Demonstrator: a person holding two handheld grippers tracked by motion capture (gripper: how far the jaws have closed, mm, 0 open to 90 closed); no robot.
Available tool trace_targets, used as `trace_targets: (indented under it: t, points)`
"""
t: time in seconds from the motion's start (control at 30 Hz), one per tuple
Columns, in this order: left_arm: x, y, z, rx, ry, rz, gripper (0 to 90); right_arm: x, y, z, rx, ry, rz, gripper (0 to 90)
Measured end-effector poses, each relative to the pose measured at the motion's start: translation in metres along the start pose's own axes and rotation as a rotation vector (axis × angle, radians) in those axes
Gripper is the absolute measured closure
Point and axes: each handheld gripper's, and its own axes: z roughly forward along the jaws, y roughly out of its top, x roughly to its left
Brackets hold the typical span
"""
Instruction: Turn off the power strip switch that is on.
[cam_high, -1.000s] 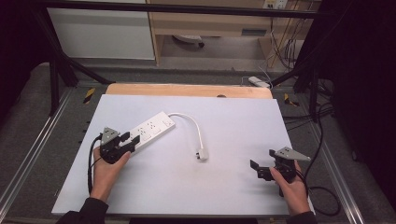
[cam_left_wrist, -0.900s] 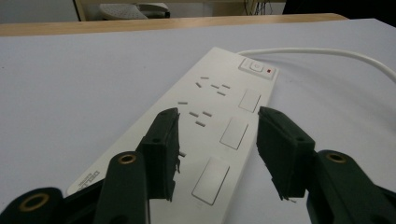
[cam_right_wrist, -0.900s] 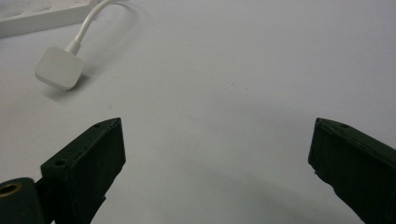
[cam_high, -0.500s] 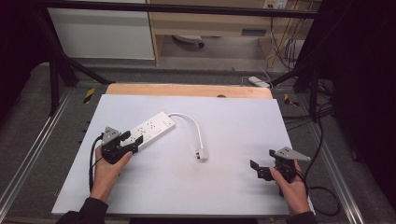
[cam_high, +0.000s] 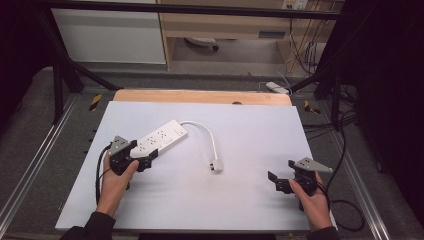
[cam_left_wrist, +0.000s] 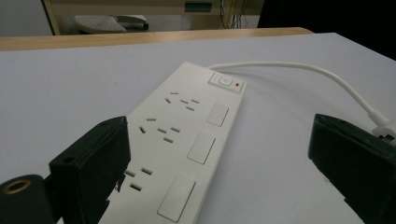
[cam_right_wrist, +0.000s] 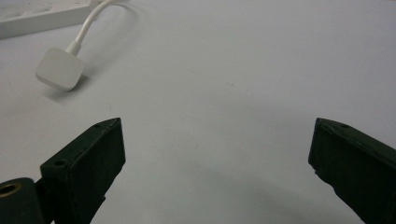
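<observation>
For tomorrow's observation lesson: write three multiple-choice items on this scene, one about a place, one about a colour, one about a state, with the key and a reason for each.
1. Where is the power strip?
A. by the left gripper
B. by the right gripper
C. on the floor

2. What colour is the plug?
A. black
B. white
C. red

3. How do the right gripper's jaws stand?
A. shut on the plug
B. shut on nothing
C. open

Key:
1 A: the left gripper view shows the strip between the jaws.
2 B: it matches its white cable.
3 C: the right gripper view shows bare table between wide-apart jaws.
</observation>
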Motion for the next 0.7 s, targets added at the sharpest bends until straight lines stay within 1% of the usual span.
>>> trace_targets:
  t: [0.13, 0.27, 0.47, 0.53, 0.7]
  points:
    - [0.0, 0.002, -0.002, -0.017, 0.014, -0.011, 5.6, 0.0, 0.0, 0.0, 0.0, 0.0, 0.0, 4.2]
    - [0.001, 0.004, -0.009, -0.036, 0.022, -0.01, 5.6, 0.0, 0.0, 0.0, 0.0, 0.001, 0.001, 4.2]
    - [0.003, 0.008, -0.02, -0.062, 0.018, -0.028, 5.5, 0.0, 0.0, 0.0, -0.001, 0.004, 0.0, 4.2]
    - [0.004, 0.01, -0.024, -0.078, 0.007, -0.028, 5.4, 0.0, 0.0, 0.0, -0.002, 0.004, 0.0, 4.2]
    - [0.003, 0.014, -0.035, -0.106, -0.001, -0.035, 5.0, -0.001, 0.0, 0.0, -0.003, 0.004, -0.001, 4.2]
